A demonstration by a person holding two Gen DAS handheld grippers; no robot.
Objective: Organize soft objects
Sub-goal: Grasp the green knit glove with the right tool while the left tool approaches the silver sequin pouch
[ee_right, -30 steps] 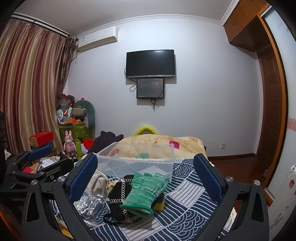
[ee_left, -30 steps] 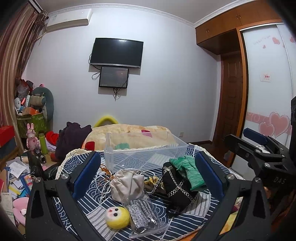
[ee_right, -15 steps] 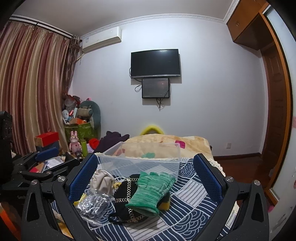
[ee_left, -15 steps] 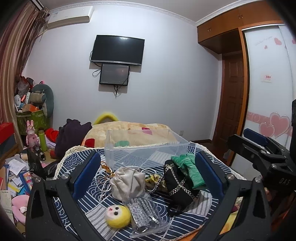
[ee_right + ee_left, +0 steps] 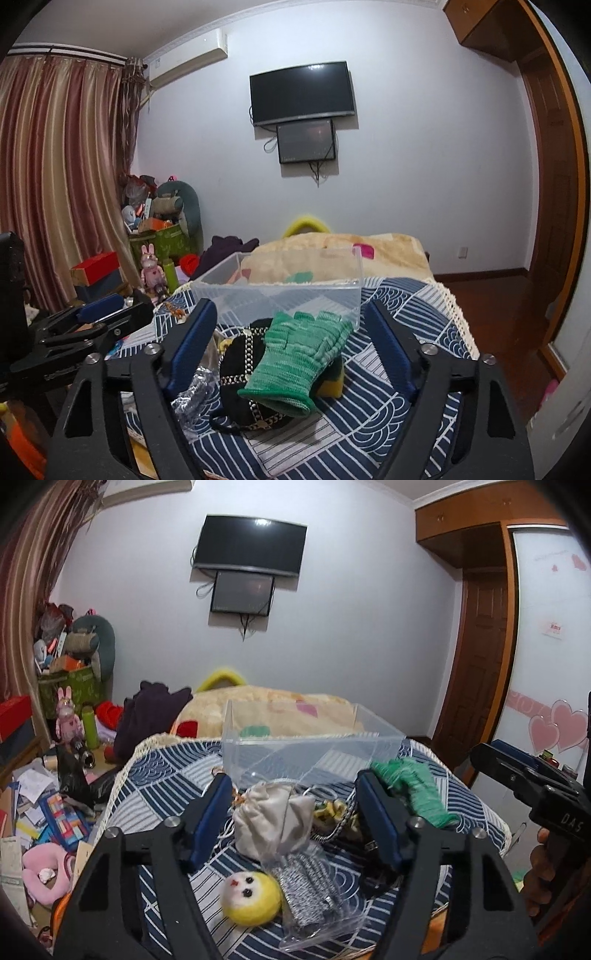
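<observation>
Both hand-held grippers are gaping empty: left (image 5: 293, 805) framing the pouch (image 5: 273, 821) at frame centre, right (image 5: 291, 334) framing the glove (image 5: 299, 363). Next move: closing, then lifting toward the bin (image 5: 280, 295) behind.

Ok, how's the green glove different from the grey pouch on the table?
The green glove is a ribbed knit, lying flat and stretched out with fingers toward the clear bin; the grey pouch is smooth cloth, bunched into a rounded lump. The glove rests on top of the black chain bag, while the pouch sits directly on the blue patterned cloth. Both are soft, outside the bin, and ungripped.
</observation>
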